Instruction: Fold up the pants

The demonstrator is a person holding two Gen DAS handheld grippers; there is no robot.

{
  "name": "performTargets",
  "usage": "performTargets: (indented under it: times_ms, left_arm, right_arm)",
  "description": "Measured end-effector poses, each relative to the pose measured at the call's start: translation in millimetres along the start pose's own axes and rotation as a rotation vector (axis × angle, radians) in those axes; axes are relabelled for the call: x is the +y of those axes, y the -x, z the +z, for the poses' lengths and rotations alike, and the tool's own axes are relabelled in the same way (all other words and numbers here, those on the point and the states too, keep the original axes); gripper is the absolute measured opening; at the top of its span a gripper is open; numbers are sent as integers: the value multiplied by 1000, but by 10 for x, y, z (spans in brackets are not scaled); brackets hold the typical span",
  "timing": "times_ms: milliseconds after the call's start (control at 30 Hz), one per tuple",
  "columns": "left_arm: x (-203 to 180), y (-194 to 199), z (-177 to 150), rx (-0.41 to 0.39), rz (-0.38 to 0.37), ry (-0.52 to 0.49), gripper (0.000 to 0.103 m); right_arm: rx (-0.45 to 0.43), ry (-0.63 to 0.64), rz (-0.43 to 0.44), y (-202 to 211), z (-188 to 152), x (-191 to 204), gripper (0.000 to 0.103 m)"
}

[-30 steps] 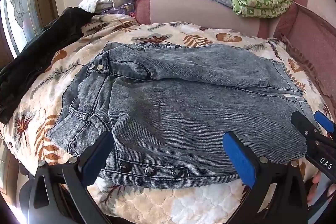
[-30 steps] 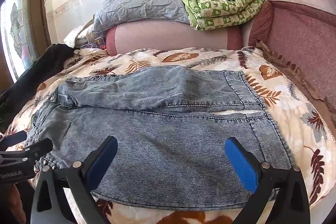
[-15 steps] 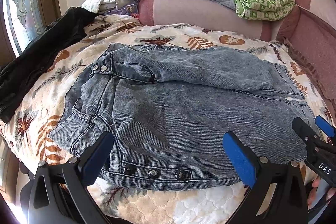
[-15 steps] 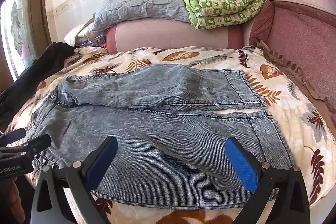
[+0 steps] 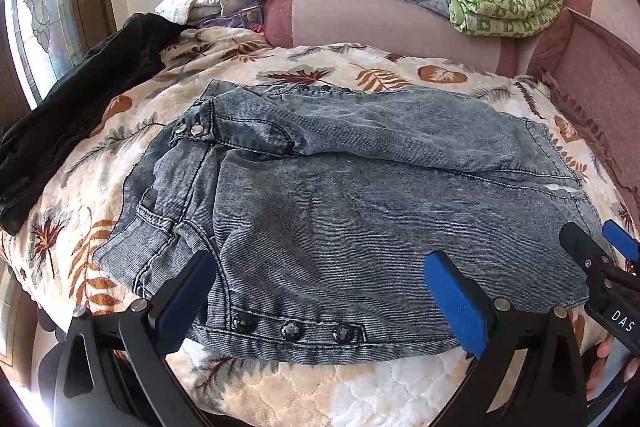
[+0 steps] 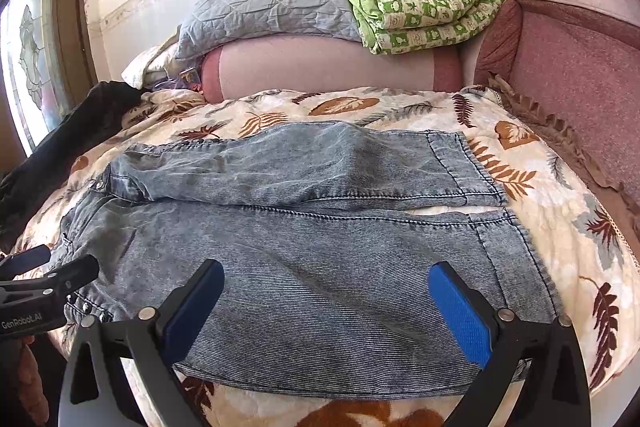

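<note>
Grey-blue denim pants (image 5: 360, 195) lie flat across the leaf-print bedspread, waist to the left, both legs side by side running right. My left gripper (image 5: 320, 291) hovers open over the near waist edge by three dark buttons (image 5: 292, 330), holding nothing. In the right wrist view the pants (image 6: 320, 247) fill the middle, with hems at the right. My right gripper (image 6: 326, 307) stands open above the near leg, empty. Each gripper shows at the edge of the other's view: right gripper (image 5: 596, 267), left gripper (image 6: 44, 275).
A black garment (image 5: 76, 119) drapes over the bed's left side. At the back, a pink bolster (image 6: 320, 67) carries a grey quilt (image 6: 272, 3) and a green patterned blanket (image 6: 428, 15) with dark clothes on top. A pink padded wall (image 6: 580, 67) lines the right.
Both grippers have pulled back and risen slightly, so the pants sit a little farther away in both views. The pants have not moved. Both grippers remain open.
</note>
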State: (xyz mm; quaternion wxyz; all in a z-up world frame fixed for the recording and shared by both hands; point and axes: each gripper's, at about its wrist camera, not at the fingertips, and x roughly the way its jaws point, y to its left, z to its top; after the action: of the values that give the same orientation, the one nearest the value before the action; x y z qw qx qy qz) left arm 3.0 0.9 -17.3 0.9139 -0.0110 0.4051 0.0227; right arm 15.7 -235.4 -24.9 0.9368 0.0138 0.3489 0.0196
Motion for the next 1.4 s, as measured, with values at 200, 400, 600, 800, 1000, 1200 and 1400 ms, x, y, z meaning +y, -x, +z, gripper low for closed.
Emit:
performTargets:
  times_ms: [200,400,600,800,1000,1200,1400]
  left_arm:
    - [20,5,3,0,-2,7,103]
    - [26,7,4,0,-1,6,103]
    - [99,39,63,-6,-28,23,103]
    - [558,-130,383,42,-94,96,103]
    - [1115,-506,1019,68,-102,124,103]
    - [1671,-1174,1539,154,-116,260,103]
    - [1797,-1686,1856,174,-82,226,102]
  right_arm:
    - [4,4,0,-3,-1,1,103]
    - [-2,3,1,-5,-5,2,103]
    - [-8,-2,4,-6,-5,-8,103]
    - [81,-140,164,-24,65,-328,103]
    - [177,-329,245,-281,554,-1158,103]
    - [302,-448,155,-1114,1217,-1994,99]
    - [411,-409,39,-1965,1581,-2276,62]
